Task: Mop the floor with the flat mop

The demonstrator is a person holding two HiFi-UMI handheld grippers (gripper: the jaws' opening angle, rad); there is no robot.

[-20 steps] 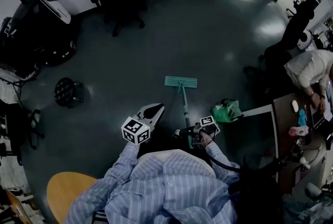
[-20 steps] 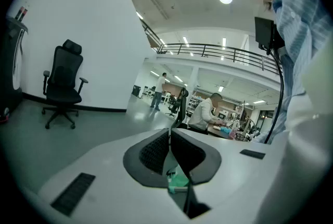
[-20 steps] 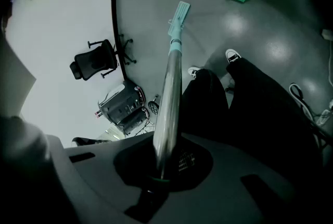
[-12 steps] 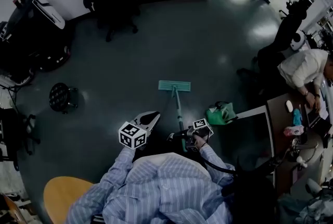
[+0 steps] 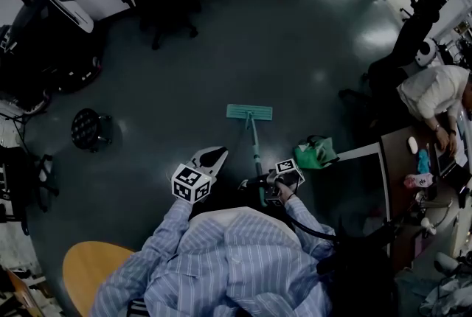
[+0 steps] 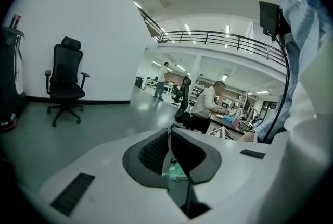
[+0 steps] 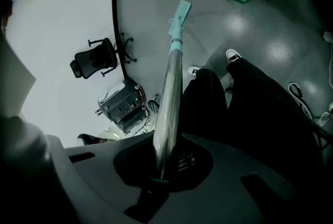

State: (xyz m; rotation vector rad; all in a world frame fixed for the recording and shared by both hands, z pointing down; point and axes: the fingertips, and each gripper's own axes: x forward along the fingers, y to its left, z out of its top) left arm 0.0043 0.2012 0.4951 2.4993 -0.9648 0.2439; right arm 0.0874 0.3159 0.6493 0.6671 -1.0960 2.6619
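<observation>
Right gripper view: your right gripper [image 7: 162,165] pinches the top of the flat mop [image 7: 170,82].
It looks stiff, light and slick, so add a lower hold; your left gripper [image 5: 212,158] hangs empty, jaws pressed together. The mop head [image 5: 249,112] lies flat on the floor [image 5: 295,43], frame centre.

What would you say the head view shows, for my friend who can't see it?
Seen from above, a person in a striped shirt grips the handle of a flat mop with the right hand-held gripper, its green head flat on the dark floor ahead. The left hand-held gripper holds nothing. A green bag sits to the right.
</observation>
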